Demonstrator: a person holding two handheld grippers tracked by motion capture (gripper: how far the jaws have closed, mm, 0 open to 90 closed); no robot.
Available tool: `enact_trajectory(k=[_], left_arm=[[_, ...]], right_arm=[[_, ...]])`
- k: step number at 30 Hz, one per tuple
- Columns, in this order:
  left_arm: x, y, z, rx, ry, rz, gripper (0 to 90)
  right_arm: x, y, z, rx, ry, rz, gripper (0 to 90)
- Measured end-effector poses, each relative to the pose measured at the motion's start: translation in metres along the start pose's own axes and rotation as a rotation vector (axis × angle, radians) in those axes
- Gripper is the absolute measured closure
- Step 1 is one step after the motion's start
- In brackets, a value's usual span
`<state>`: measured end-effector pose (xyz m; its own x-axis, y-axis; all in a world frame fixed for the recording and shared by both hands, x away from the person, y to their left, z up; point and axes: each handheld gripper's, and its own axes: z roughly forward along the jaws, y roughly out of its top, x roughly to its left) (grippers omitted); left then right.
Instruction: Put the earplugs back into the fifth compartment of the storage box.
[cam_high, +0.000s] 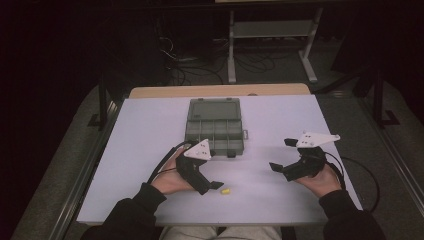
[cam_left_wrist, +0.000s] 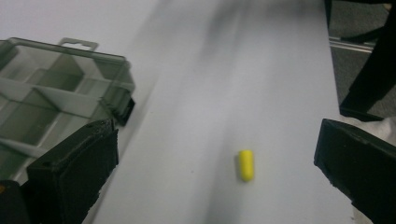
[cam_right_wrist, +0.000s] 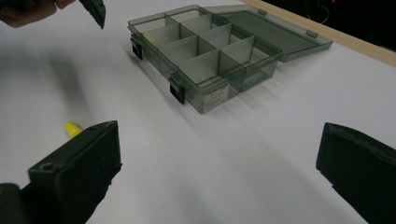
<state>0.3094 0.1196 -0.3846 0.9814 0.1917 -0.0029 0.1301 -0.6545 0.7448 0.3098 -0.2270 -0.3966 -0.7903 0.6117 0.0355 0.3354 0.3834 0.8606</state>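
A small yellow capsule-shaped piece (cam_high: 225, 191) lies on the white table near its front edge. My left gripper (cam_high: 212, 186) hovers just left of it, open, and in the left gripper view the piece (cam_left_wrist: 246, 164) lies on the table between and ahead of the wide-apart jaws of that gripper (cam_left_wrist: 217, 140). A grey translucent compartment box (cam_high: 213, 125) sits mid-table with its lid folded back. My right gripper (cam_high: 281, 155) is open and empty to the right, pointing left. In the right gripper view its jaws (cam_right_wrist: 219, 140) frame the box (cam_right_wrist: 205, 51), with the piece (cam_right_wrist: 72, 128) at left.
The white table top (cam_high: 145, 150) has a wooden strip (cam_high: 220, 90) along its far edge. Beyond it are a dark floor, cables and a metal stand (cam_high: 270, 30). A cable (cam_high: 365, 175) trails off the table's right edge from the right gripper.
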Motion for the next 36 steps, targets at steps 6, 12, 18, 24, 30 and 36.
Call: enact_trajectory(k=[6,12,18,24,30,36], left_arm=[[-0.009,-0.001,0.012,0.034,-0.025,0.023,0.0],[-0.012,-0.006,0.027,0.088,-0.044,0.036,0.1],[-0.014,-0.008,0.034,0.108,-0.078,0.047,3.8],[-0.018,-0.011,0.040,0.125,-0.086,0.081,14.2],[-0.016,-0.015,0.045,0.144,-0.105,0.095,23.3],[-0.014,-0.018,0.048,0.155,-0.107,0.103,40.9]], right_arm=[[0.000,0.000,0.000,0.002,0.001,0.000,0.0],[0.000,0.000,0.001,0.004,0.003,-0.003,0.0],[0.001,0.000,0.001,0.009,0.001,-0.007,0.0],[0.001,0.000,0.001,0.008,0.000,-0.015,0.0],[0.001,0.000,0.001,0.008,0.000,-0.015,0.0],[0.001,0.000,0.001,0.007,0.001,-0.019,0.0]])
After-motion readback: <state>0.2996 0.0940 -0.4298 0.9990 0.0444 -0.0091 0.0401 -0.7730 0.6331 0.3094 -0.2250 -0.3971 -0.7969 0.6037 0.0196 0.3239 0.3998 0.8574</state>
